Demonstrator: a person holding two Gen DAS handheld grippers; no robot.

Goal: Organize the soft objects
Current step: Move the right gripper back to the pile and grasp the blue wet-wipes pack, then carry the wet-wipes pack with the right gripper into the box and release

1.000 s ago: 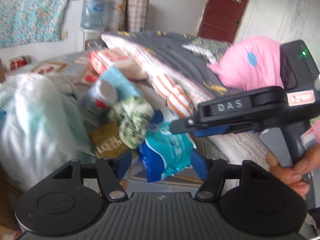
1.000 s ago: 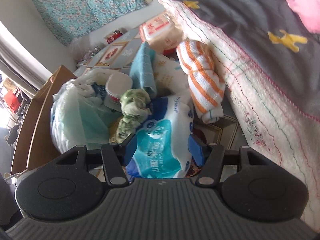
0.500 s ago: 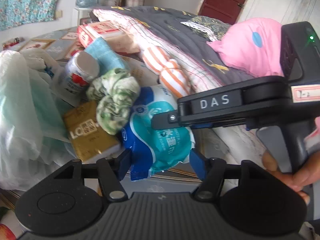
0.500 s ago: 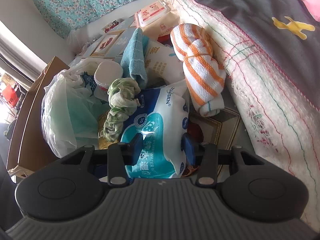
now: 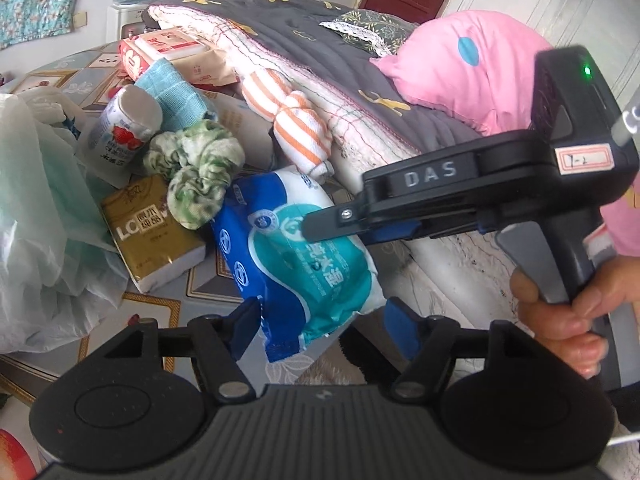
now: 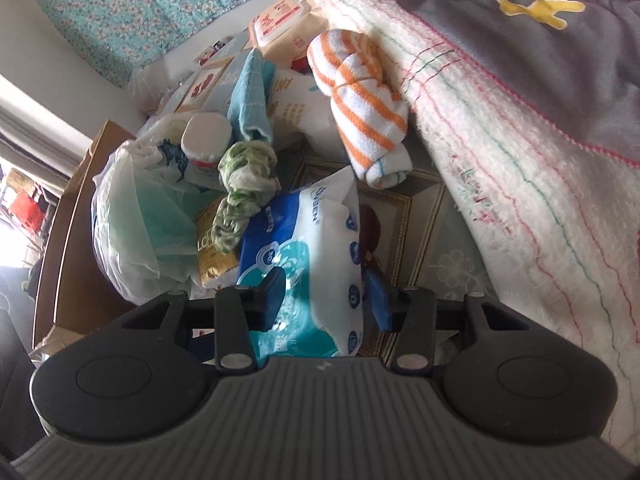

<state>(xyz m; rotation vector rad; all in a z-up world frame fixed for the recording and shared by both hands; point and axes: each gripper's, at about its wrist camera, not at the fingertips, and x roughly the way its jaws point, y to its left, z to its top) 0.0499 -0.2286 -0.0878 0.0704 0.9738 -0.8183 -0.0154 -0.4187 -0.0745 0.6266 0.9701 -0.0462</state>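
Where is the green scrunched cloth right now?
Left wrist view, left of centre: the green cloth rests on the gold pack, touching the blue wipes pack.

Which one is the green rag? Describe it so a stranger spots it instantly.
Start at the bed's white blanket edge and look to the cluttered floor beside it. The green rag lies crumpled between the gold box and the blue-and-teal packet, the only mottled green-and-white cloth; the nearby towels are orange-striped or plain blue.

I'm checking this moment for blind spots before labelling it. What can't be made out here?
- Near end of the blue-and-teal plastic wipes pack: right wrist view, hidden behind the right tongs and their body.
- Gold tissue box: right wrist view, mostly covered by the green-and-white crumpled cloth.
- Contents of the translucent plastic bag: left wrist view, blurred by the film.
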